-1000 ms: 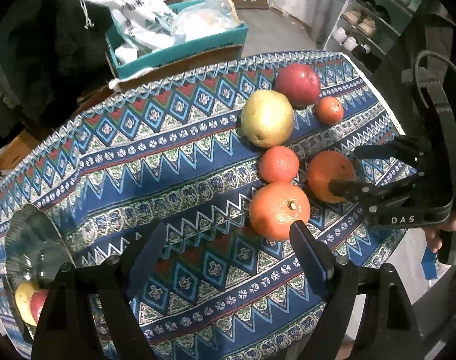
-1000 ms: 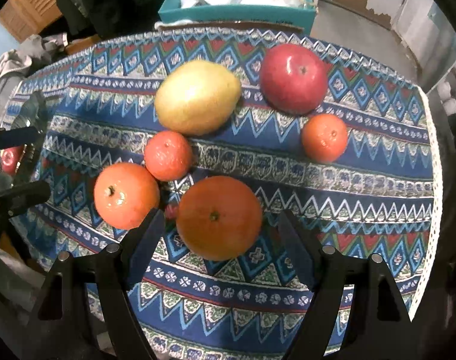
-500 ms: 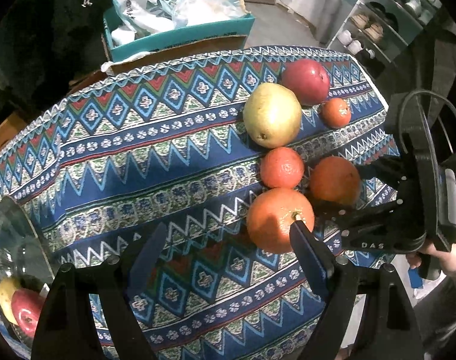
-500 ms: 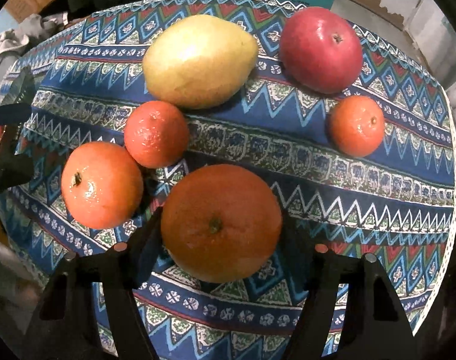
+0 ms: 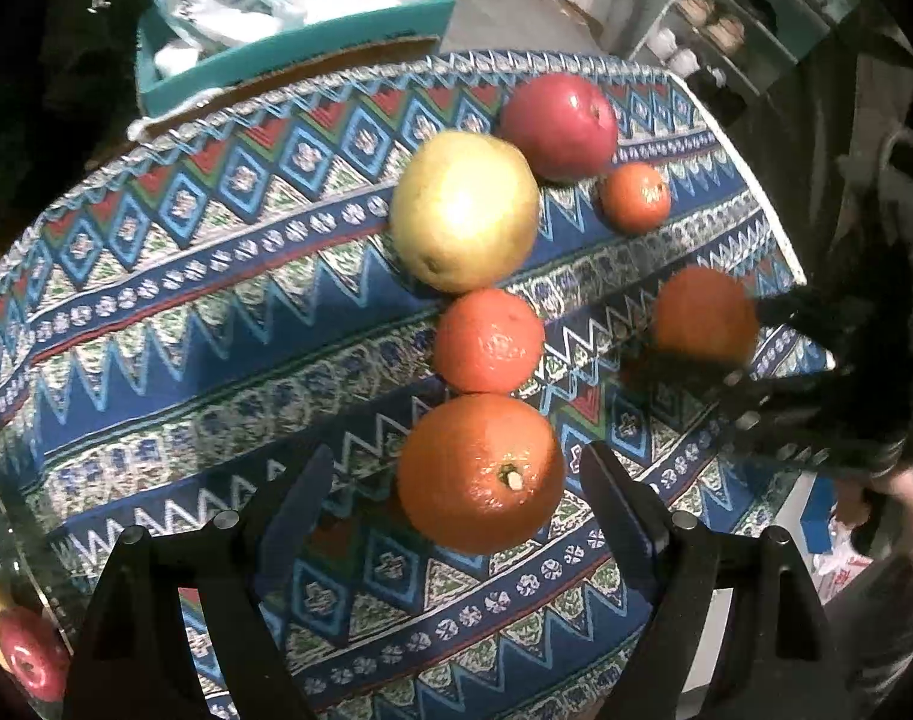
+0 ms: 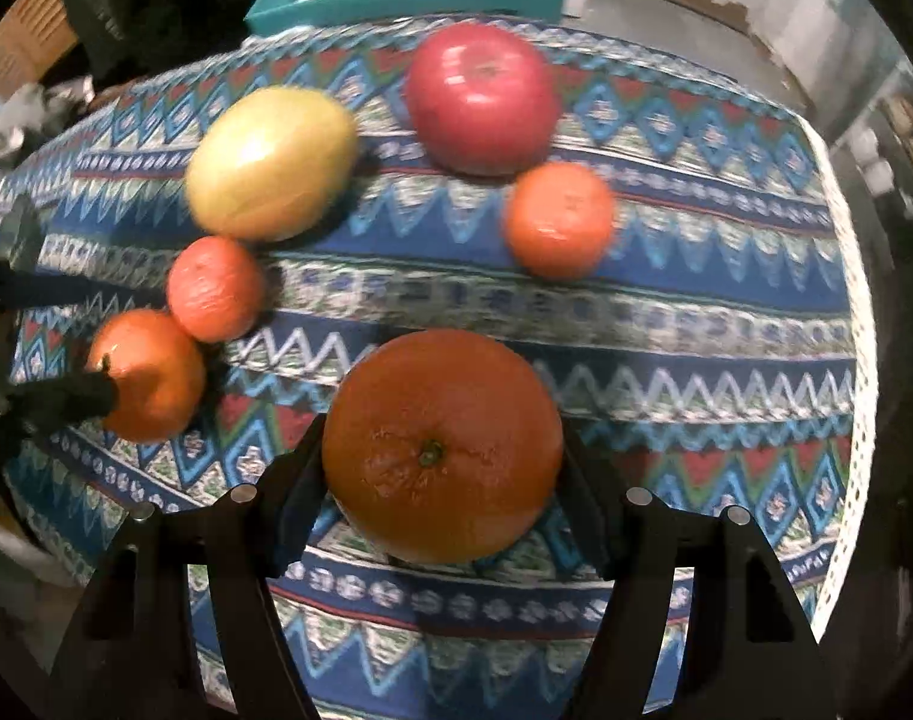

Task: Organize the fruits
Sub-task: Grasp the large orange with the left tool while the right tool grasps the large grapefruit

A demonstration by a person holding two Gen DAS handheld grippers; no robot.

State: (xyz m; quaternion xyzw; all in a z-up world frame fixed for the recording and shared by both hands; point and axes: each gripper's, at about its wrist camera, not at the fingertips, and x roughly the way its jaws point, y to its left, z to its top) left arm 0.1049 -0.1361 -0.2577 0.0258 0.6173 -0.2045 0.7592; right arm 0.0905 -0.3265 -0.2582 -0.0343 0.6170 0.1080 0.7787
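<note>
On the patterned tablecloth lie a yellow pear, a red apple, a small mandarin and a tangerine. My left gripper points steeply down, open, with a stemmed orange between its fingers, nearer the right one and untouched. My right gripper is shut on a large orange, with both pads against its sides. From the left wrist this orange shows blurred at the right, apart from the other fruit.
A glass bowl at the lower left holds a red apple and a yellow fruit. A teal box of bags stands behind the table. The table's edge runs close on the right, with shelves beyond.
The right gripper's jaws closed onto the large orange and carried it to the right, away from the other fruit. The left gripper came lower over the stemmed orange, jaws as wide as before.
</note>
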